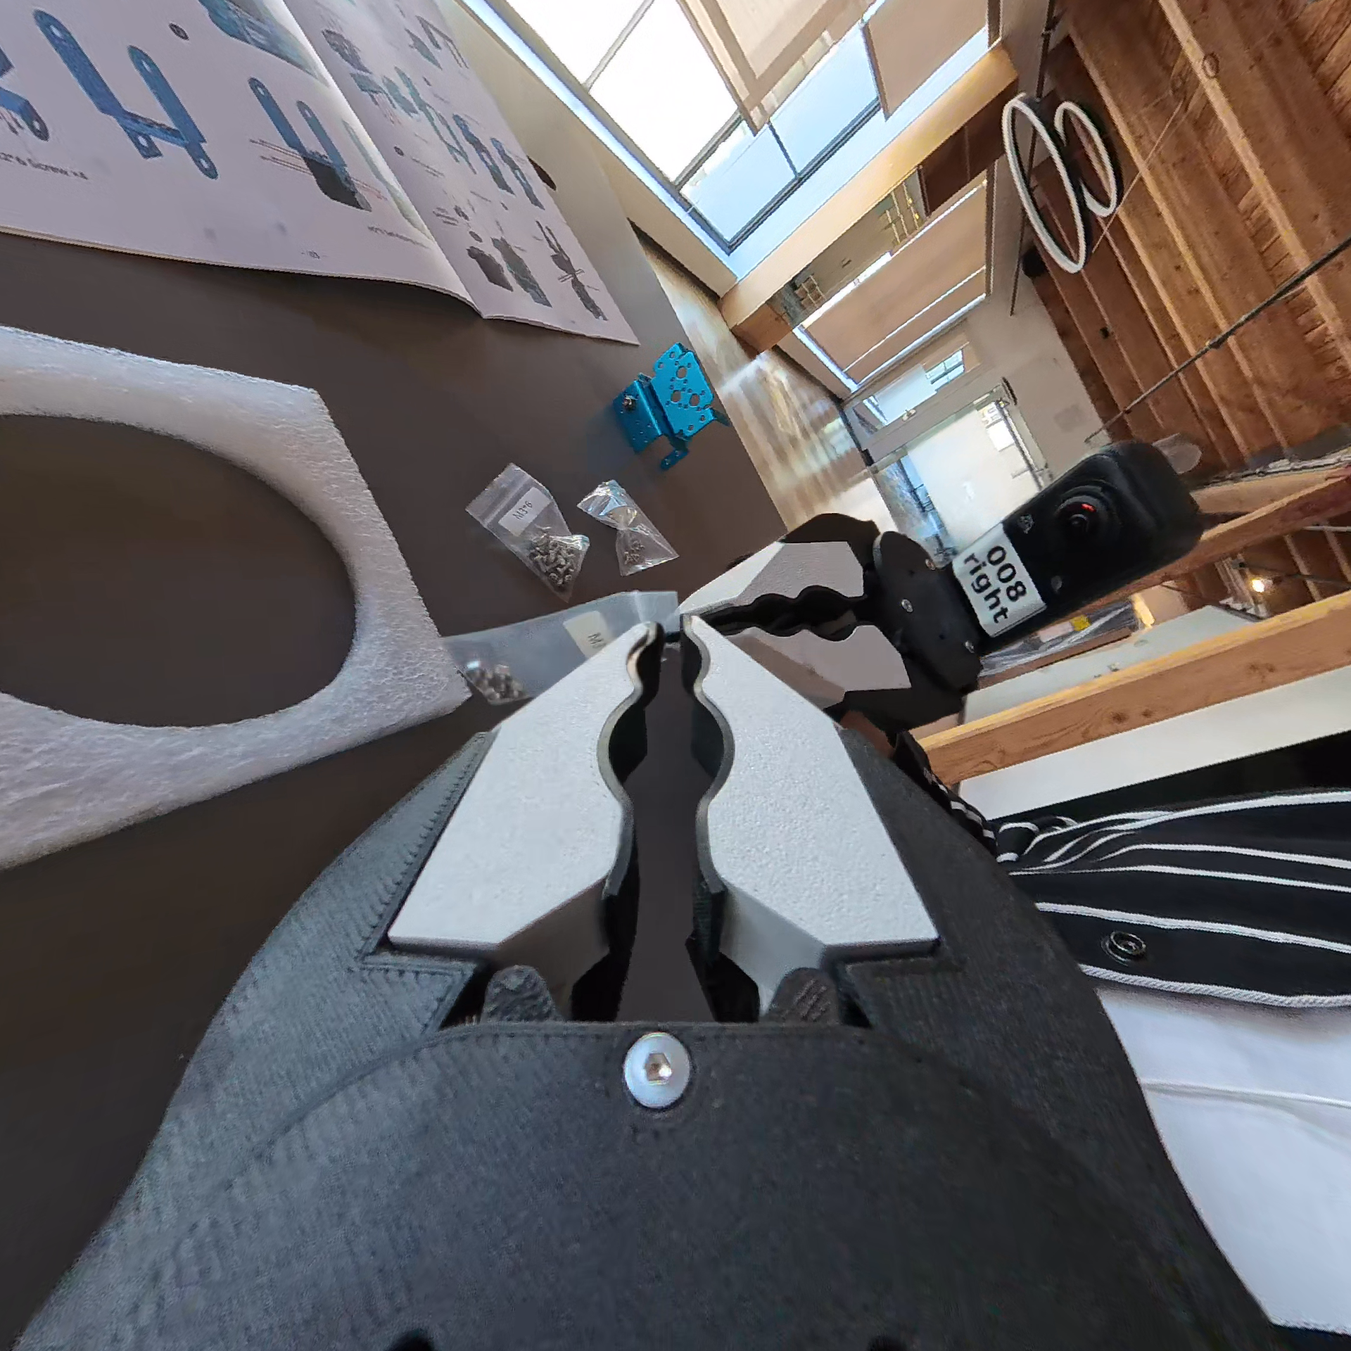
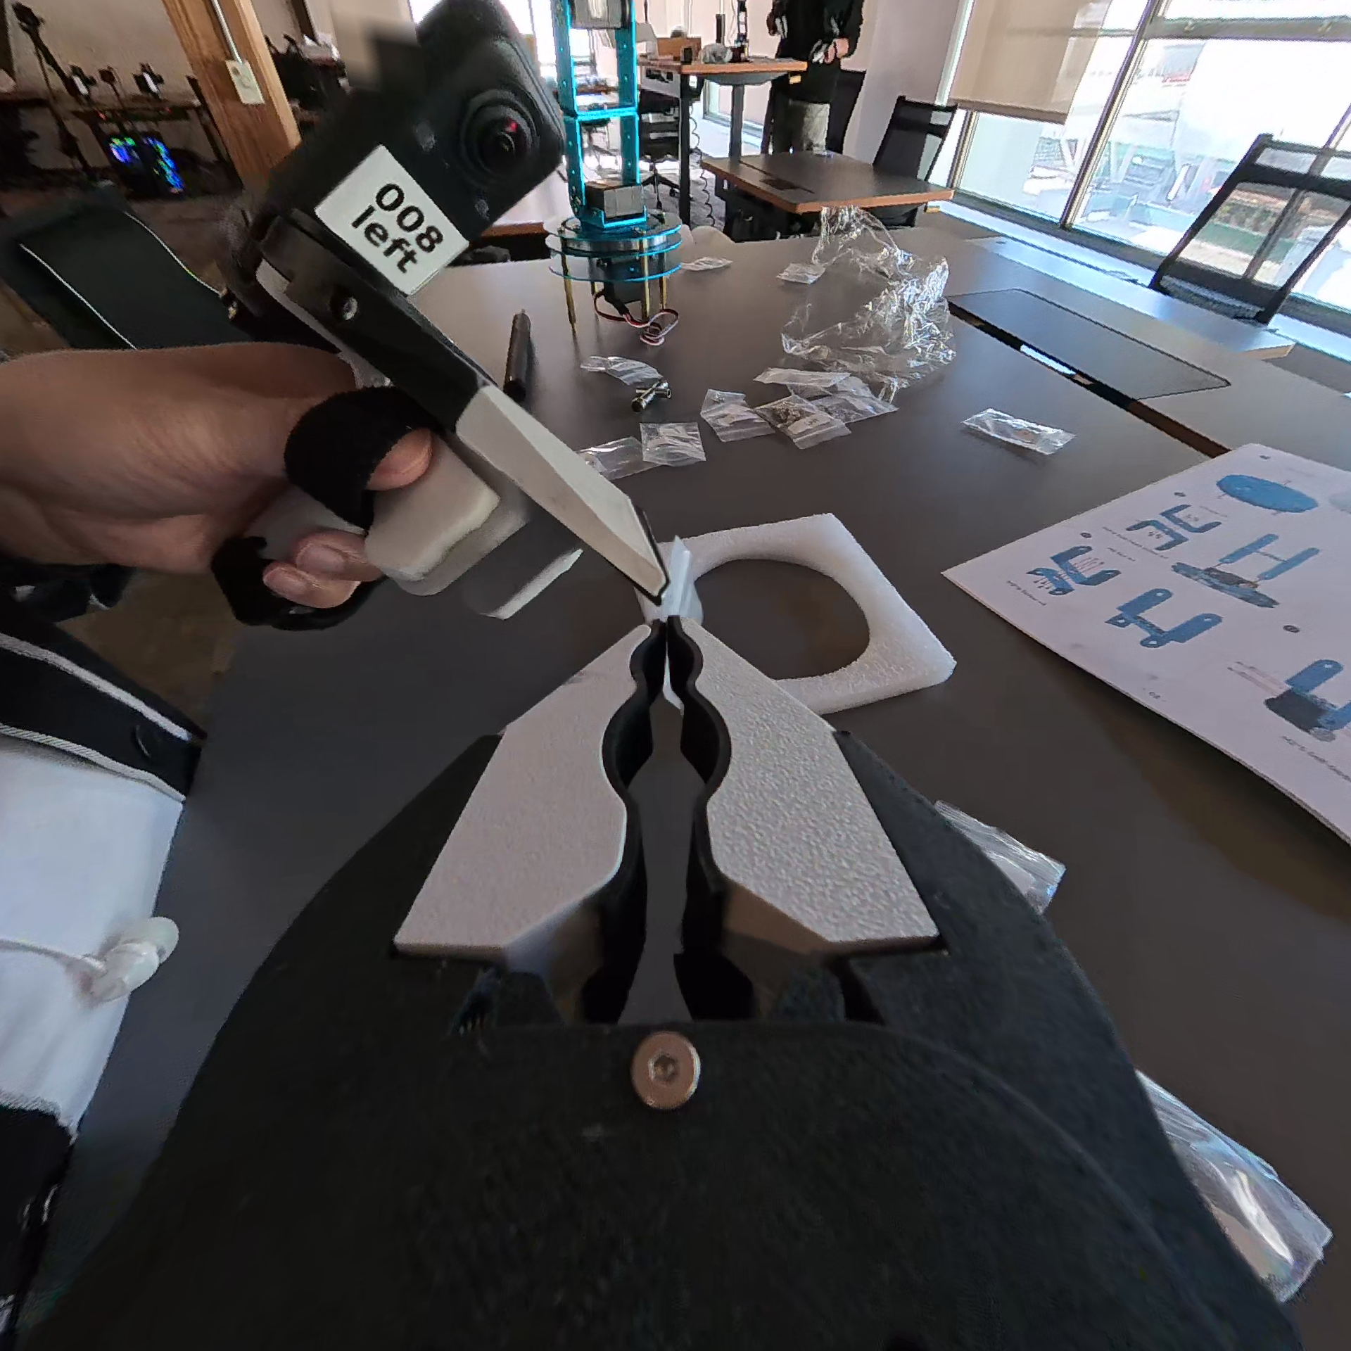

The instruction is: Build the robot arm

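Both claws, left and right, clenching same small bag, tips meeting above worktop; bag hanging toward foam.

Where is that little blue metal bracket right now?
In the left wrist view, the blue bracket stands on the dark table, just beyond two small screw bags and below the open instruction booklet's corner.
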`<state>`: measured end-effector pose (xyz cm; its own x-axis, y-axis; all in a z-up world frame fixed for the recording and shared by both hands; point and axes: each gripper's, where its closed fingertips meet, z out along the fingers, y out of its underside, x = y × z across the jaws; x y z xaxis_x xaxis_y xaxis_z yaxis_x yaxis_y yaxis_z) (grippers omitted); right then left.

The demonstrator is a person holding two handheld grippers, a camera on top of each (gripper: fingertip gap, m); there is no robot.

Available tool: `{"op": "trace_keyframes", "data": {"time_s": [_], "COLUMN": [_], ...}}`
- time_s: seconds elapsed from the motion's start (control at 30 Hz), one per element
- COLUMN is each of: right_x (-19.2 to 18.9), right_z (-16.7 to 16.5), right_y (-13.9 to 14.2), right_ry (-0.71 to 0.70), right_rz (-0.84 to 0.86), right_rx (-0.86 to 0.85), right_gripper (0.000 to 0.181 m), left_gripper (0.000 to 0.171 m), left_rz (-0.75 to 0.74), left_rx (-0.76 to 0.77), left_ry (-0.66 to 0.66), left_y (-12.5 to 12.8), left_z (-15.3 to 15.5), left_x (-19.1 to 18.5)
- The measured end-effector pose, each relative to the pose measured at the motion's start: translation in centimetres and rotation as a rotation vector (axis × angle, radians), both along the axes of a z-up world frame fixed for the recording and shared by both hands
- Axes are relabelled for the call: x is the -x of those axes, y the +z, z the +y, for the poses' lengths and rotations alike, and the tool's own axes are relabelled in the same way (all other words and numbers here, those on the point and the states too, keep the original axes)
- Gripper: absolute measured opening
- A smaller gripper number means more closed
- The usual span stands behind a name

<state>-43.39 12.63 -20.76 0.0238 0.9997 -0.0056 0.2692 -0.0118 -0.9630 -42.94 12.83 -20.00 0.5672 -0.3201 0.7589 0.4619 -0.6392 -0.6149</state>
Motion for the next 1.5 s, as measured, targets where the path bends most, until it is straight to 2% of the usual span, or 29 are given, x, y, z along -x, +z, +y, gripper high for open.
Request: {"op": "trace_keyframes", "data": {"time_s": [0.1,0.3,0.63,0.8,0.93,1.23,1.5], "right_x": [0.2,0.3,0.5,0.4,0.4,0.6,0.6], "right_z": [0.0,0.1,0.0,0.4,0.6,0.5,0.5], "right_y": [-0.2,0.1,-0.1,0.0,0.0,-0.6,-0.7], "right_ry": [-0.006,-0.01,0.004,-0.02,-0.034,-0.065,-0.074], "right_rz": [-0.008,0.02,0.034,0.039,0.031,-0.019,-0.022], "right_rx": [-0.012,0.078,0.176,0.145,0.125,0.029,0.064], "right_gripper": [0.0,0.0,0.0,0.0,0.0,0.0,0.0], "left_gripper": [0.0,0.0,0.0,0.0,0.0,0.009,0.001], "left_rz": [-0.033,-0.073,-0.067,-0.071,-0.094,-0.05,-0.029], "left_rx": [0.004,-0.005,-0.004,0.022,-0.002,0.0,0.005], "left_ry": [0.003,0.006,0.013,0.016,0.012,0.036,0.038], "left_y": [0.0,0.1,-0.3,-0.8,-0.2,-0.6,-0.8], "left_z": [0.1,0.1,0.4,0.5,0.5,0.7,0.6], "left_x": [0.0,0.2,0.6,0.7,0.6,0.7,0.5]}}
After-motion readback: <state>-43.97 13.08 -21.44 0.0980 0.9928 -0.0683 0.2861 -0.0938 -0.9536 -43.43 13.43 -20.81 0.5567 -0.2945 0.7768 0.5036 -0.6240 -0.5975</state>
